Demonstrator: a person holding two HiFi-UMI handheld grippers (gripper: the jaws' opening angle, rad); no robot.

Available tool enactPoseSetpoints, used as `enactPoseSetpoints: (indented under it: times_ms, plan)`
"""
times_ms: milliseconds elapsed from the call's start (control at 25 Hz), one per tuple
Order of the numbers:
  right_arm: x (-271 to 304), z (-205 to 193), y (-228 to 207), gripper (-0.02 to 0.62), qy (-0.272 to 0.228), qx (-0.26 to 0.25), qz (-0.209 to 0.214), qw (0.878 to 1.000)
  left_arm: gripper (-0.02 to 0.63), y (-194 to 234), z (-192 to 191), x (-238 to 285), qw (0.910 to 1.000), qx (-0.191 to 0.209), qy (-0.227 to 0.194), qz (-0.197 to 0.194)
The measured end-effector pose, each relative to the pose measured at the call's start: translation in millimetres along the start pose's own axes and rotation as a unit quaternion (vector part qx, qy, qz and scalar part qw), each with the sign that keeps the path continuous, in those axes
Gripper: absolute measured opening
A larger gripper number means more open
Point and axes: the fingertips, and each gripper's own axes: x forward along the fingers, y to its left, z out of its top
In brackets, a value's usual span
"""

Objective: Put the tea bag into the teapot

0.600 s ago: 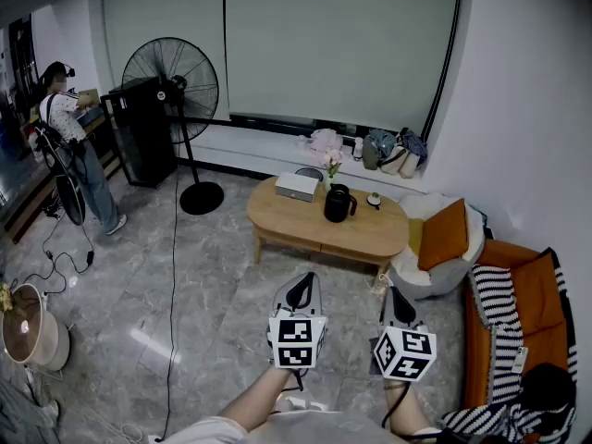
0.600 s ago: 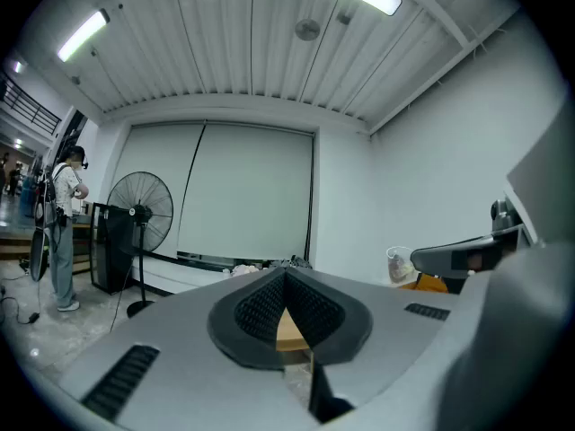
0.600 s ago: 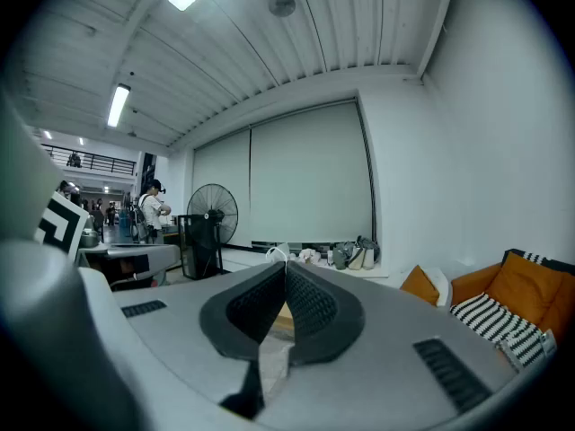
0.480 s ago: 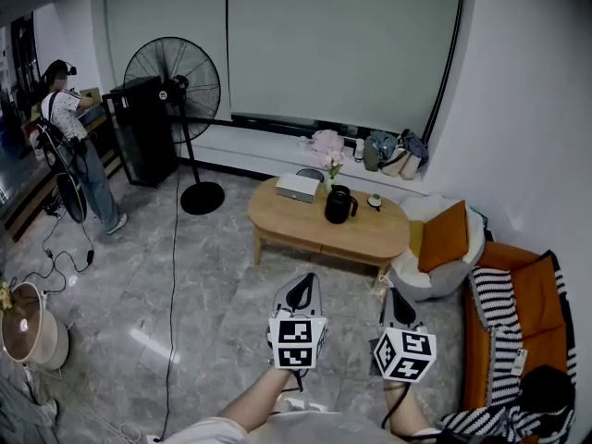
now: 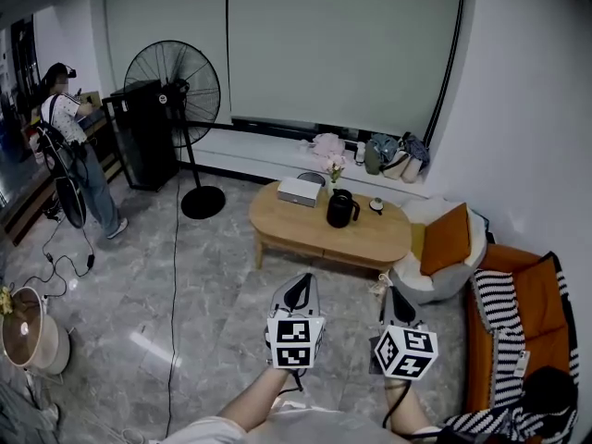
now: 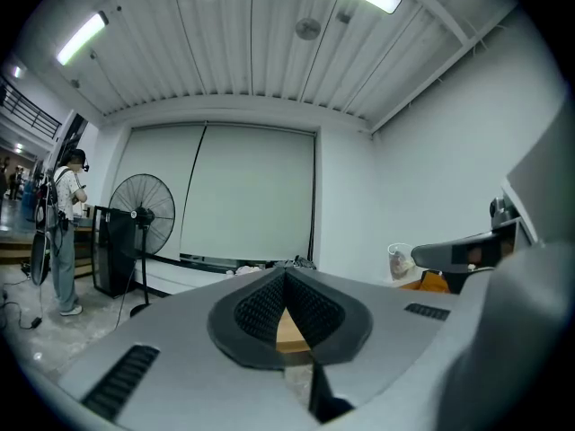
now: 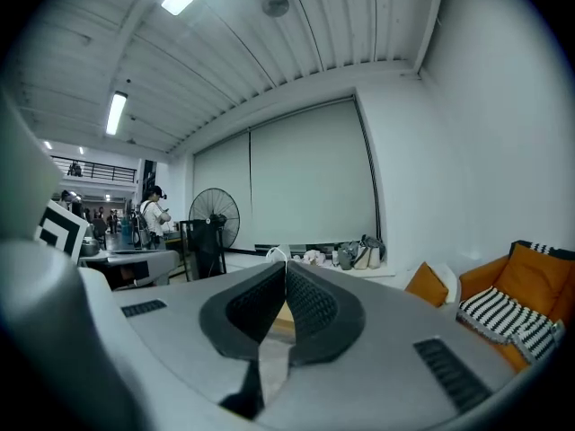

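Observation:
A black teapot (image 5: 341, 209) stands on the oval wooden coffee table (image 5: 296, 225) across the room, far beyond both grippers. A white box (image 5: 298, 191), a small flower vase (image 5: 334, 167) and a small round item (image 5: 375, 204) share the tabletop. I cannot make out a tea bag. My left gripper (image 5: 298, 283) (image 6: 286, 272) is held low in front of me, shut, with nothing between its pads. My right gripper (image 5: 397, 294) (image 7: 286, 263) is beside it, also shut. A small white shape shows just past its tips; I cannot tell what it is.
Grey marble floor lies between me and the table. A standing fan (image 5: 176, 81) and black cabinet (image 5: 143, 132) are at back left, with a person (image 5: 69, 146) beside them. An orange sofa (image 5: 518, 317), an orange cushion (image 5: 445, 237) and a white pouf (image 5: 416, 280) are on the right.
The head view has drifted slightly, so the table sits a little lower and to the right. Both grippers stay where they were, still shut.

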Motion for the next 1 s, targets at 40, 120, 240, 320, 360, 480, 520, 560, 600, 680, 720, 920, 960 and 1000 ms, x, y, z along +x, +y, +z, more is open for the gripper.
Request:
enactPoseSetpoints:
  times_ms: [40, 120, 240, 320, 360, 480, 520, 560, 600, 680, 720, 920, 960, 1000]
  plan:
    - [1, 0, 0, 0.034, -0.001, -0.001, -0.002, 1.0, 0.008, 2, 0, 1, 1.0, 0.0, -0.001, 0.001]
    - [4, 1, 2, 0.034, -0.002, -0.003, -0.005, 1.0, 0.008, 7, 1, 2, 1.0, 0.001, -0.002, 0.0]
    - [7, 1, 7, 0.034, -0.003, -0.005, -0.01, 1.0, 0.008, 15, -1, 6, 1.0, 0.001, 0.0, -0.006]
    - [10, -2, 9, 0.034, 0.001, -0.003, -0.014, 1.0, 0.008, 19, -4, 8, 1.0, -0.002, 0.003, -0.009]
    - [11, -4, 9, 0.034, 0.004, -0.001, -0.016, 1.0, 0.008, 20, -5, 10, 0.9999, -0.005, 0.005, -0.01]
    - [17, -11, 7, 0.034, 0.013, 0.002, -0.023, 1.0, 0.008, 23, -11, 17, 0.9998, -0.008, 0.011, -0.015]
    - [20, -13, 6, 0.034, 0.015, 0.003, -0.025, 1.0, 0.008, 24, -13, 20, 0.9997, -0.008, 0.013, -0.017]
    - [22, -14, 5, 0.034, 0.017, 0.005, -0.027, 0.999, 0.008, 25, -16, 23, 0.9996, -0.009, 0.017, -0.019]
    - [25, -15, 3, 0.034, 0.018, 0.007, -0.029, 0.999, 0.008, 26, -18, 27, 0.9995, -0.01, 0.022, -0.019]
    - [33, -18, -2, 0.034, 0.021, 0.011, -0.034, 0.999, 0.008, 28, -24, 37, 0.9992, -0.014, 0.03, -0.02]
    - [37, -19, -5, 0.034, 0.022, 0.013, -0.036, 0.999, 0.008, 28, -26, 43, 0.9991, -0.015, 0.033, -0.021]
    - [70, -13, -23, 0.034, 0.019, 0.018, -0.042, 0.999, 0.008, 29, -23, 80, 0.9992, -0.009, 0.032, -0.023]
    - [77, -9, -25, 0.034, 0.017, 0.018, -0.041, 0.999, 0.008, 30, -21, 88, 0.9992, -0.007, 0.032, -0.024]
    - [83, -5, -28, 0.034, 0.015, 0.017, -0.041, 0.999, 0.008, 30, -18, 96, 0.9992, -0.006, 0.03, -0.024]
